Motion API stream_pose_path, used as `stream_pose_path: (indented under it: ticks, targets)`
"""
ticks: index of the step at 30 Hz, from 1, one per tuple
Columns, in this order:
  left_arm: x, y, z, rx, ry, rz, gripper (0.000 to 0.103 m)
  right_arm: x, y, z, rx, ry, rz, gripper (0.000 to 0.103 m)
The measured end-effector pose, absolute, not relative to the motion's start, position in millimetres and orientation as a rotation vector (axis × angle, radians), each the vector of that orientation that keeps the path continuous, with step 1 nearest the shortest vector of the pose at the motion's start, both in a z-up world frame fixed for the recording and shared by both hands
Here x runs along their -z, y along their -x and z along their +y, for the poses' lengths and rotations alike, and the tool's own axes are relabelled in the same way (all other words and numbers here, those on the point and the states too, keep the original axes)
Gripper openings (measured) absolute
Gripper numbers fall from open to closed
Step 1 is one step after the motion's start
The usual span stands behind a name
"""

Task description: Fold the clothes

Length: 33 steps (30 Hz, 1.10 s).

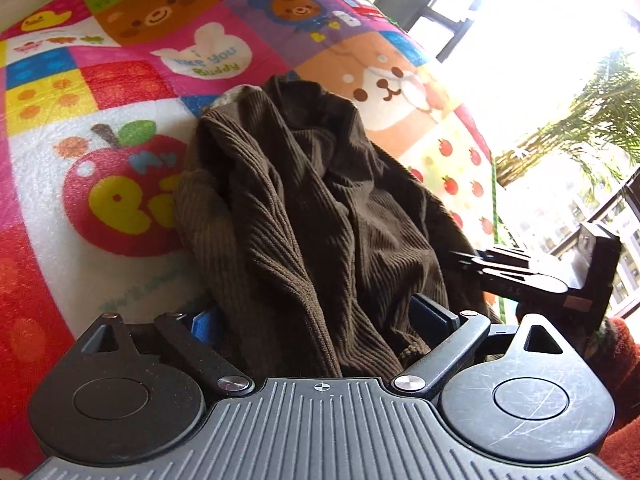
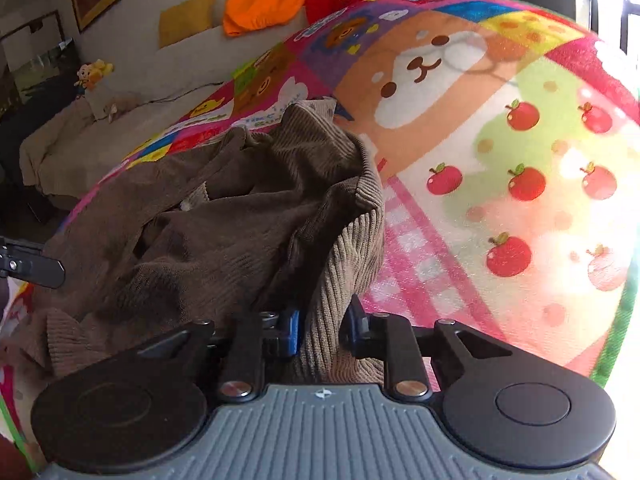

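Left wrist view: brown sweater [image 1: 320, 200] lies crumpled on the patchwork mat [image 1: 120, 80], heaped just right of the apple print [image 1: 120, 188]. Left gripper [image 1: 320, 320] has its jaws spread wide, a hanging fold of knit between them but not pinched. Right gripper [image 1: 540, 276] shows at the sweater's right edge.

Right wrist view: right gripper [image 2: 320, 328] has its jaws pinching a ribbed edge of the sweater [image 2: 200, 220], likely hem or cuff; blue pads [image 2: 294, 330] press the cloth from both sides.

Step looks like picking up to spread flat. To do it well, I'd close the left jaws on a matching edge, single layer only, then lift both together and pull apart evenly so the heap opens without twisting.
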<state>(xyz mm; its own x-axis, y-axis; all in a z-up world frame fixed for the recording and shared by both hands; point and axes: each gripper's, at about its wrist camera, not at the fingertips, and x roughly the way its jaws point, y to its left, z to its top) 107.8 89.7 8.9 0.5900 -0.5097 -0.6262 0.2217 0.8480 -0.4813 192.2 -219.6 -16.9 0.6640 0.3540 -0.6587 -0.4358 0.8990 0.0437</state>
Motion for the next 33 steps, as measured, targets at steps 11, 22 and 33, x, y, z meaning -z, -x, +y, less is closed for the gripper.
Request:
stream_pose_path:
  ticks: [11,22,33]
  targets:
    - [-31.3,-119.7,119.9,0.148,0.404,0.667,0.103,-9.7,-119.5,-135.4,-0.975,0.243,0.701,0.065]
    - [-62.6,-112.0,95.2,0.271,0.194,0.601,0.103,-108.3,-195.5,-220.7,-0.42,0.266,0.298,0.009]
    - [-46.6,-120.0,89.4,0.233,0.103,0.667,0.103,-82.7,-288.8,-344.8,0.107,0.142,0.455,0.019]
